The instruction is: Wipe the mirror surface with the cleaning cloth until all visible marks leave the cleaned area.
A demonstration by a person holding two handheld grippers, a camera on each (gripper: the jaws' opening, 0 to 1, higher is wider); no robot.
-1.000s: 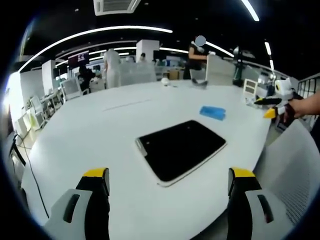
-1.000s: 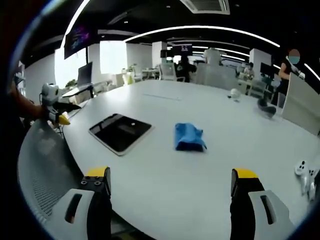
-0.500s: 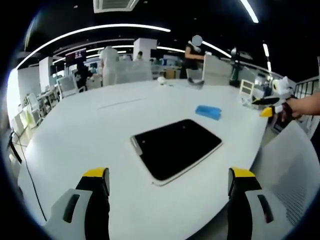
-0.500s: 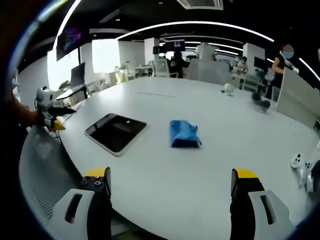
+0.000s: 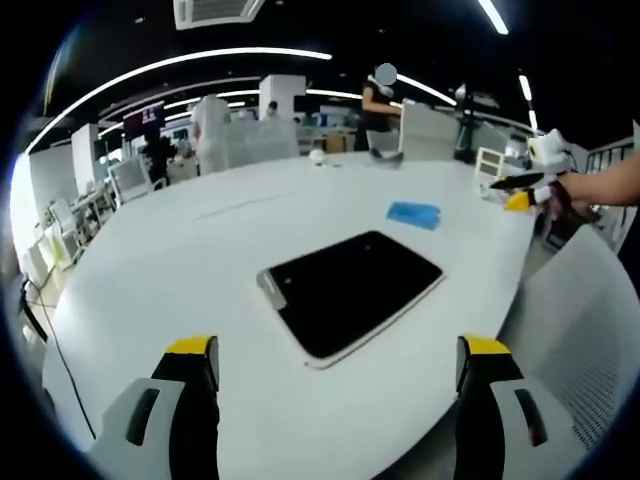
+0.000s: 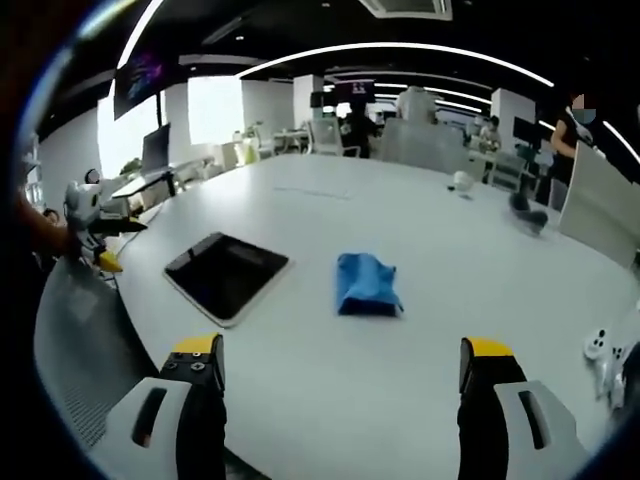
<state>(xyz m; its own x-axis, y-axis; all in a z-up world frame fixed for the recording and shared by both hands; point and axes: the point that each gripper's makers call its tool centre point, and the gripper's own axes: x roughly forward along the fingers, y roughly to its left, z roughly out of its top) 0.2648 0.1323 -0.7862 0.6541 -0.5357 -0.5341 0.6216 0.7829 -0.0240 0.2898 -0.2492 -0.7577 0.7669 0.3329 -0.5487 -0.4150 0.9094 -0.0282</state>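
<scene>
Both cameras shift slightly; mirror lies flat, long axis diagonal, cloth beside it, both grippers wide-jawed and empty.

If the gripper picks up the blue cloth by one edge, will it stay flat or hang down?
The blue cloth lies crumpled with folds on the white table, so it is probably soft and would hang limp. It looks thin, so likely light. Pushed, it may bunch rather than slide.

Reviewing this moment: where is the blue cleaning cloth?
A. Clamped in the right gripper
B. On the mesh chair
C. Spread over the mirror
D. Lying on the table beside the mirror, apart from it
D: the cleaning cloth lies on the white table, clear of the mirror; both grippers are open and empty.
</scene>
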